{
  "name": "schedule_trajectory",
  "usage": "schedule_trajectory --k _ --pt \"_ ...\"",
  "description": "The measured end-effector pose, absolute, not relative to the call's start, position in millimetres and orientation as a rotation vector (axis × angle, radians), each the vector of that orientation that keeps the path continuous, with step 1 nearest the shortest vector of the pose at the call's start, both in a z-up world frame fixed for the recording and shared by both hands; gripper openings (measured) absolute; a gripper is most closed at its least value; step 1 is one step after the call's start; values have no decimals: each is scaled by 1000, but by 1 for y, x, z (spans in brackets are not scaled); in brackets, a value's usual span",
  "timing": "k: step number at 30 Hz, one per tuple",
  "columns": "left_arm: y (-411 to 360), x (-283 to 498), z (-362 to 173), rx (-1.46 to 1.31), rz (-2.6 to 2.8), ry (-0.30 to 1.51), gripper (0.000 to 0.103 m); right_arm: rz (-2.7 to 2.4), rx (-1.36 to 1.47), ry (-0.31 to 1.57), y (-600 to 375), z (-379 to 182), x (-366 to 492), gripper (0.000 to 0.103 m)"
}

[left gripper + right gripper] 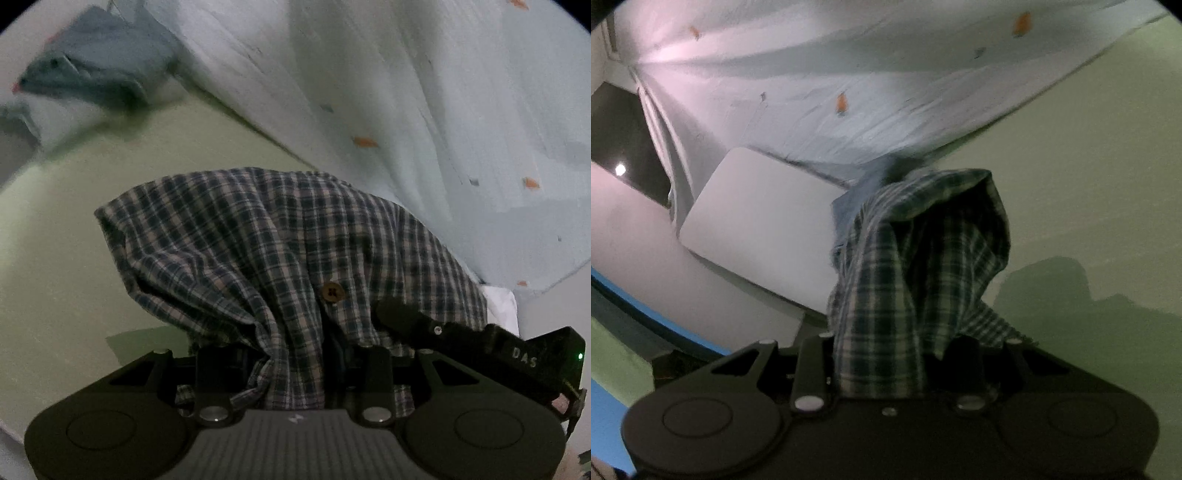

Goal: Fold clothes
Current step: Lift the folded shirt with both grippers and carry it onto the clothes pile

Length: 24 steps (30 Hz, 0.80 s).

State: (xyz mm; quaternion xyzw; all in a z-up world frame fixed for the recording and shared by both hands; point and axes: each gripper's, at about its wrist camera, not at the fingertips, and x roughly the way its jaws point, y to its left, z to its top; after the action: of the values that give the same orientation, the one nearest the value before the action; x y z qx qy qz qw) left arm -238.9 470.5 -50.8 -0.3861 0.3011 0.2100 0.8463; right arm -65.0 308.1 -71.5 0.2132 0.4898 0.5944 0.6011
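One plaid shirt is clamped by two grippers: bunched between the left gripper and draped forward; likewise gripped in the right gripper. One button is seen just ahead.

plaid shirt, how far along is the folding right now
Done: a blue garment already lies bundled at the far edge of the green surface, though blur hides how neatly. In hand: the plaid shirt is bunched and draped over both the left gripper and the right gripper, each clamped on its cloth. Left: it shows no flat fold yet, so laying it out and folding remain.
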Motion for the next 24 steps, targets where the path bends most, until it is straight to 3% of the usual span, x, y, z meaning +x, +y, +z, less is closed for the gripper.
schedule_trajectory --k 9,14,18,20,22,24 --pt "661 -299 15 -772 554 428 41 1582 517 1044 518 -17 -87 34" --pt "756 -300 58 -684 604 326 41 1687 548 967 623 18 -70 34" --pt "830 -286 63 -654 655 289 42 1714 526 911 701 28 -48 35" --pt "865 -278 49 -669 710 298 57 1663 482 911 734 17 -34 41" --pt "896 -272 25 -699 817 321 68 1593 429 918 763 1 -19 54" --pt "919 -261 -6 -710 925 394 69 1483 338 925 784 -25 -5 64"
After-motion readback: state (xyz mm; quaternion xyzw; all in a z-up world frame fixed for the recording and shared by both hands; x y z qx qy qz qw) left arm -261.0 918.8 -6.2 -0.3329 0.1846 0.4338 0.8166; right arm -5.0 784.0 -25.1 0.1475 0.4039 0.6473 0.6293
